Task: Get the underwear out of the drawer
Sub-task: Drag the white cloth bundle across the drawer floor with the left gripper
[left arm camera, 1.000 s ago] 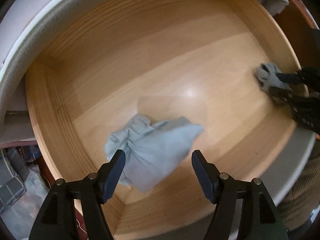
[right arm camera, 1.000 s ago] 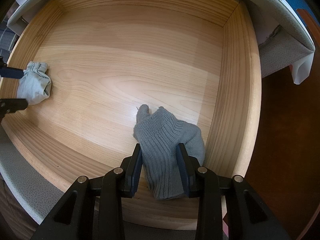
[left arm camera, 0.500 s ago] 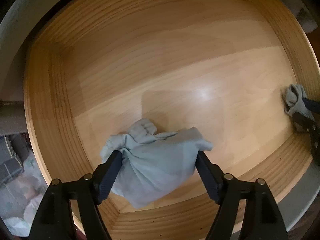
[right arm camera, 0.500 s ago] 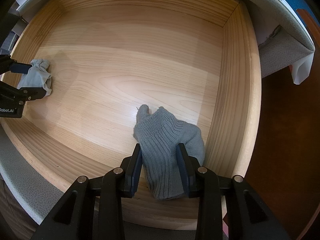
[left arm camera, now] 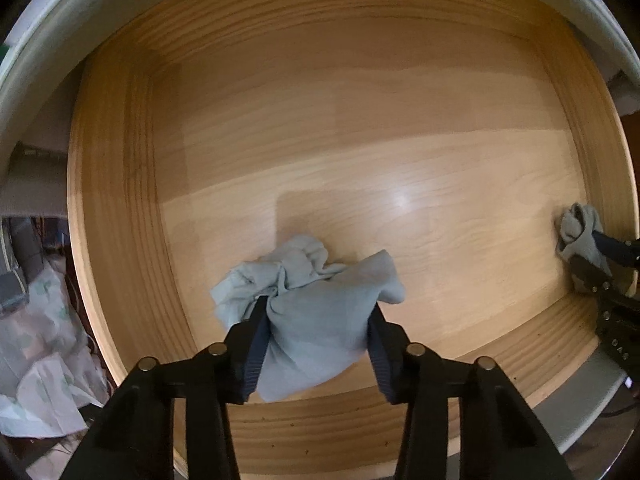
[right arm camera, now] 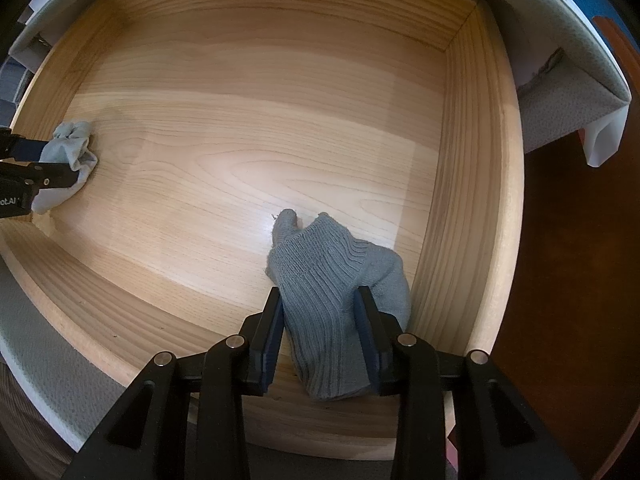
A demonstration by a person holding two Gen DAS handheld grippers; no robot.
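Pale-blue underwear (left arm camera: pixel 320 320) gripped near the drawer's (left arm camera: pixel 120 208) front-left corner.
My left fingers (left arm camera: pixel 256 340) pinched it; right fingers (right arm camera: pixel 272 336) clamped grey knit underwear (right arm camera: pixel 332 292) front-right. Next, I judged, lift both clear.

Both tongs are matte black plastic frames that fork into two arms, each ending in a dark navy ribbed pad. Round silver screw heads sit along the arms, low in each frame. At the left edge of the right wrist view, the left tongs (right arm camera: pixel 24 172) carry white lettering ending in "ot.AI".
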